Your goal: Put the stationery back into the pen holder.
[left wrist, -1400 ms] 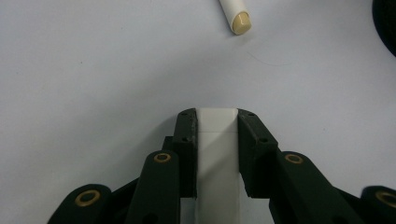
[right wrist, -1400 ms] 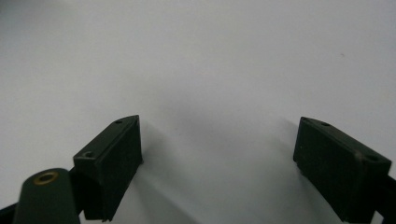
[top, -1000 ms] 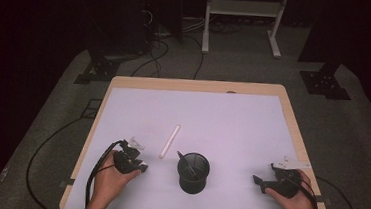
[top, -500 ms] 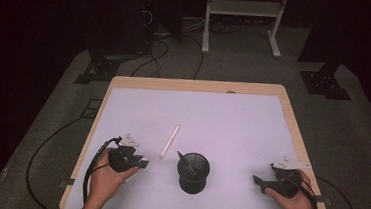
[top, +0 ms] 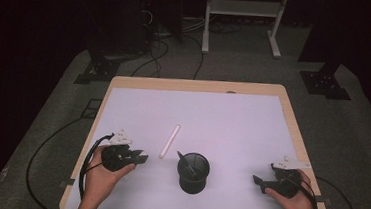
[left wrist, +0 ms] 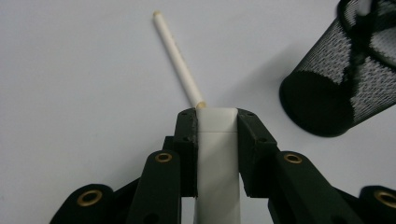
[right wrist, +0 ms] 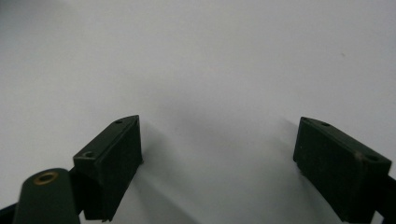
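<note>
My left gripper [top: 138,157] hovers over the near left of the table, shut on a white flat-sided bar [left wrist: 217,154] that stands between its jaws. Just beyond the tips lies a white stick [top: 170,141], also seen in the left gripper view [left wrist: 180,65], pointing away from me. A black mesh cup [top: 193,173] stands at the front centre with a dark pen [top: 186,164] leaning in it; in the left gripper view the cup [left wrist: 336,88] is at the right. My right gripper [top: 261,182] rests at the near right, open, with bare table between its jaws [right wrist: 219,144].
The table [top: 222,117] has a white top with a wooden rim. Cables trail from both grippers off the near edge. Beyond the table's far edge are a dark floor, stand bases and a white frame [top: 240,18].
The left hand has risen a little and drawn back toward the near edge, its jaws still closed on the white bar. The right hand has stayed put.
</note>
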Motion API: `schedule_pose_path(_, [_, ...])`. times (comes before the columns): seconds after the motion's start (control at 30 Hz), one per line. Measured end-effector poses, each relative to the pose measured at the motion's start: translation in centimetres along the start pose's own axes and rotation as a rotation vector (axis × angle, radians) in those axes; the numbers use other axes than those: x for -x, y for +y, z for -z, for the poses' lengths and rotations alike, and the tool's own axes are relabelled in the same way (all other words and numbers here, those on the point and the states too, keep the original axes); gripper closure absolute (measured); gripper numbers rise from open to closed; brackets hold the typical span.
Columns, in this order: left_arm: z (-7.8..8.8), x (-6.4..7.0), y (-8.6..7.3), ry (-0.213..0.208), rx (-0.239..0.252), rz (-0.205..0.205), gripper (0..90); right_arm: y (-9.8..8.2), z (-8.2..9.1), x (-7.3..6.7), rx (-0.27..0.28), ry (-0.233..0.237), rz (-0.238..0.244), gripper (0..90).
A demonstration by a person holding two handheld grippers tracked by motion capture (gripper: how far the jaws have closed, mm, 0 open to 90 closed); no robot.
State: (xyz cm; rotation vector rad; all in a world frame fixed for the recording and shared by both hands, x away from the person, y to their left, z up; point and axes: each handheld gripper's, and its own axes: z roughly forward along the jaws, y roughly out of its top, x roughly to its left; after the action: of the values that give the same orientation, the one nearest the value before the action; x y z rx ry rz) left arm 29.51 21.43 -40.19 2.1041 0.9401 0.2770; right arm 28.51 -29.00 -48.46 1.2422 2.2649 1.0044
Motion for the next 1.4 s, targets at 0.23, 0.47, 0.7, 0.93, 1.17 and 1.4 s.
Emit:
schedule_pose_path(0.23, [0.6, 0.3, 0.6, -0.028, 0.054, -0.006, 71.1, 0.0, 0.0, 0.0, 0.0, 0.0, 0.0, 14.2])
schedule_pose_path(0.47, [1.4, 0.4, 1.6, -0.063, 0.108, -0.012, 71.1, 0.0, 0.0, 0.0, 0.001, -0.002, 0.004, 14.2])
schedule_pose_path(0.7, [2.0, 1.0, 2.6, -0.099, 0.164, -0.026, 71.1, 0.0, 0.0, 0.0, 0.001, -0.001, 0.003, 14.2])
schedule_pose_path(0.93, [2.7, 1.8, 3.7, -0.132, 0.212, -0.048, 71.1, 0.0, 0.0, 0.0, 0.001, -0.001, 0.003, 14.2])
schedule_pose_path(1.17, [3.0, 2.5, 4.8, -0.16, 0.251, -0.073, 71.1, 0.0, 0.0, 0.0, 0.0, -0.001, 0.002, 14.2])
schedule_pose_path(1.4, [2.9, 2.9, 5.6, -0.195, 0.274, -0.09, 71.1, 0.0, 0.0, 0.0, 0.0, -0.001, 0.002, 14.2])
